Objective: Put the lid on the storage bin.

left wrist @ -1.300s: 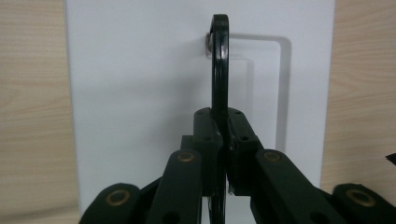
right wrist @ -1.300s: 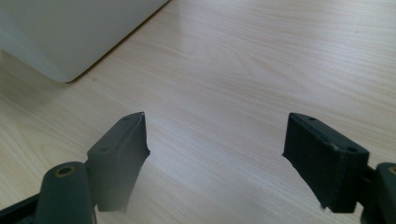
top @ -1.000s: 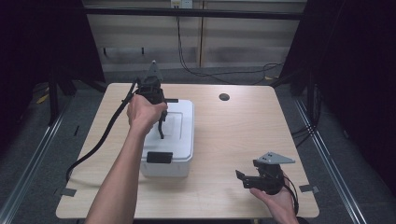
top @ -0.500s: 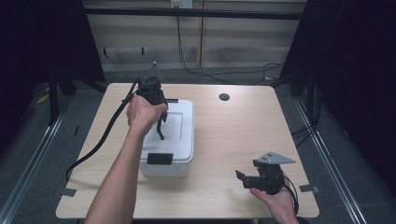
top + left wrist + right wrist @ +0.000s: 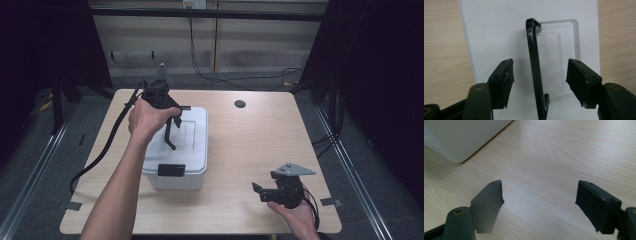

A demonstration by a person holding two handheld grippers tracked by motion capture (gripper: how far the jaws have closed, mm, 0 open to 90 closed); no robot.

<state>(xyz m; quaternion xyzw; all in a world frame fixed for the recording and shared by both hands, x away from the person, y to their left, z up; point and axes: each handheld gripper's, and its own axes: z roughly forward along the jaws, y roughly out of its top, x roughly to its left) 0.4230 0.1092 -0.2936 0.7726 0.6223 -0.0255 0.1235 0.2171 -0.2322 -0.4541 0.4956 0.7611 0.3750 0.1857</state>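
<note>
Nothing has visibly shifted since the earlier frames. On the light wooden table (image 5: 260,145) sits a white rectangular plastic box (image 5: 192,150), its black carry handle (image 5: 534,67) raised upright above the lid. Over that box, the left gripper (image 5: 540,82) straddles the handle, jaws spread, not touching it. Well apart from the box, the right gripper (image 5: 539,205) rests with jaws spread wide over bare tabletop.
</note>
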